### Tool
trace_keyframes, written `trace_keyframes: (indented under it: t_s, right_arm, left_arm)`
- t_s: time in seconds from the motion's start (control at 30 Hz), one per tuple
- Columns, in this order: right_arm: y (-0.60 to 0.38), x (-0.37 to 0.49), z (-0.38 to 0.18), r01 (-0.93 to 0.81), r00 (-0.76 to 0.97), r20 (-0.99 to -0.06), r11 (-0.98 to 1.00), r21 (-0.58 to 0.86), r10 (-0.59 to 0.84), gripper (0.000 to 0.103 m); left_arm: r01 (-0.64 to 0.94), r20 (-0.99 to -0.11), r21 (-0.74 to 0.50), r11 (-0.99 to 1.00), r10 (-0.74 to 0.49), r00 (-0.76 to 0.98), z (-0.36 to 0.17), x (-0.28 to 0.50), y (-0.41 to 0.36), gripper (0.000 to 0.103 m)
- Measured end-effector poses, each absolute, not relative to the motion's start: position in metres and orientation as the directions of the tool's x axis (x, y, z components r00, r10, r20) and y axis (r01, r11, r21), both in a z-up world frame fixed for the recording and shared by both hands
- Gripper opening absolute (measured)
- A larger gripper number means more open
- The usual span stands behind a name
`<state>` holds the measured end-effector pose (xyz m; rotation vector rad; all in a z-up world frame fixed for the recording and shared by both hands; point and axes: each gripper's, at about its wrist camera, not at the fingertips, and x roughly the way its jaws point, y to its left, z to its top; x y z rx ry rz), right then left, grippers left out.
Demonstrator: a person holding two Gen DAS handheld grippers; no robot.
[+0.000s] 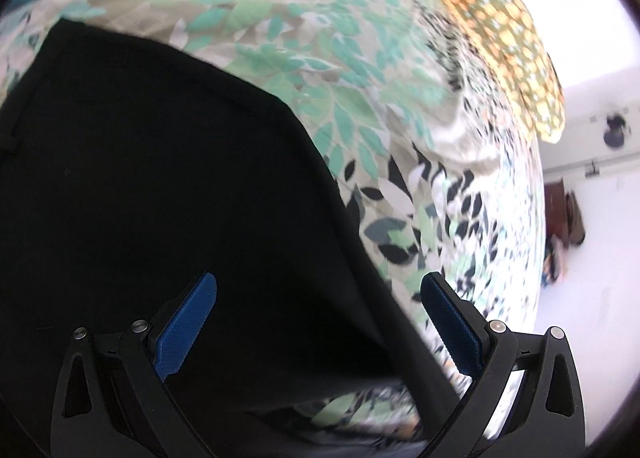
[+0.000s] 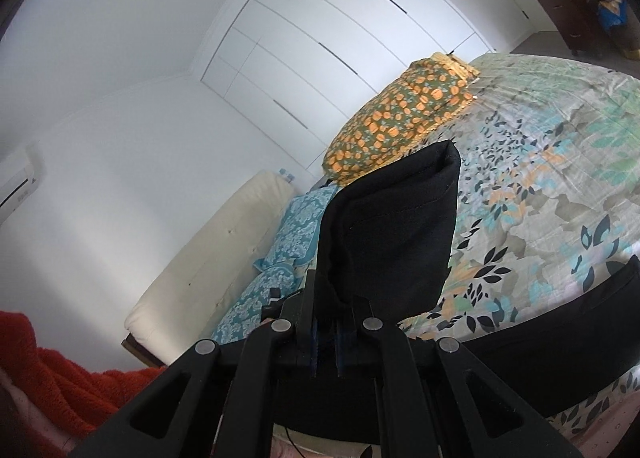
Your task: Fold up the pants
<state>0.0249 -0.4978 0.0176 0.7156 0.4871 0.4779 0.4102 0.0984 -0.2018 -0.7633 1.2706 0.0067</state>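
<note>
One pair of black pants [image 2: 392,225] lies on the leaf-patterned bedspread [image 2: 560,177]. The right gripper [image 2: 326,342] pinches one end, lifted above the bedspread. The left gripper [image 1: 316,290] stands wide over the pants, holding nothing.

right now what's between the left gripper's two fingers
In the left wrist view, the left gripper is open above the black pants. Pants cloth fills most of the gap, with a strip of leaf-print bedspread beside the finger on the picture's right.
</note>
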Motion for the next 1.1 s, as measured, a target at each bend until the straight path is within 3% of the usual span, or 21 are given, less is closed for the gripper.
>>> trace_keyframes:
  t_s: [0.1,0.17,0.2,0.27,0.37,0.47,0.57,0.63,0.73,0.8,0.93,1.1]
  right_arm:
    - [-0.503,0.017,0.021,-0.273,0.776,-0.238,0.651,0.708,0.584,0.007]
    - [-0.511,0.015,0.018,-0.279,0.777,-0.229,0.648,0.709,0.586,0.007]
    - [-0.516,0.016,0.014,-0.276,0.779,-0.22,0.637,0.72,0.587,0.007]
    - [-0.526,0.02,0.006,-0.262,0.787,-0.204,0.613,0.745,0.583,0.007]
    - [-0.547,0.044,-0.008,-0.185,0.809,-0.25,0.634,0.751,0.532,0.007]
    - [-0.572,0.082,-0.018,-0.116,0.825,-0.298,0.66,0.743,0.48,0.007]
    - [-0.596,0.104,-0.02,-0.078,0.84,-0.281,0.615,0.785,0.465,0.007]
    - [-0.61,0.111,-0.03,-0.01,0.842,-0.327,0.618,0.786,0.429,0.007]
    - [-0.636,0.109,-0.066,0.131,0.816,-0.424,0.59,0.797,0.392,0.007]
    - [-0.652,0.105,-0.102,0.259,0.756,-0.536,0.58,0.772,0.375,0.007]
    - [-0.667,0.091,-0.157,0.462,0.576,-0.731,0.592,0.66,0.365,0.007]
    - [-0.683,0.072,-0.174,0.531,0.515,-0.791,0.601,0.597,0.33,0.007]
  left_arm:
    - [-0.44,-0.853,-0.515,0.736,-0.39,0.347,-0.206,0.409,0.106,0.093]
    - [-0.464,-0.857,-0.511,0.723,-0.384,0.344,-0.21,0.409,0.117,0.054]
    - [-0.478,-0.853,-0.52,0.707,-0.399,0.338,-0.213,0.41,0.122,0.045]
    - [-0.495,-0.827,-0.562,0.662,-0.446,0.342,-0.219,0.407,0.133,0.004]
    - [-0.477,-0.797,-0.603,0.64,-0.454,0.399,-0.202,0.403,0.141,0.004]
    - [-0.37,-0.733,-0.66,0.654,-0.45,0.511,-0.145,0.388,0.142,0.004]
    - [-0.221,-0.653,-0.665,0.713,-0.413,0.635,-0.075,0.33,0.148,0.004]
    - [-0.171,-0.641,-0.637,0.752,-0.392,0.66,-0.057,0.281,0.151,0.005]
    - [-0.202,-0.701,-0.588,0.783,-0.369,0.611,-0.084,0.201,0.145,0.006]
    - [-0.274,-0.783,-0.547,0.791,-0.368,0.501,-0.134,0.157,0.136,0.006]
    - [-0.366,-0.825,-0.554,0.748,-0.43,0.367,-0.198,0.126,0.125,0.006]
    - [-0.342,-0.831,-0.546,0.765,-0.44,0.341,-0.194,0.128,0.115,0.006]
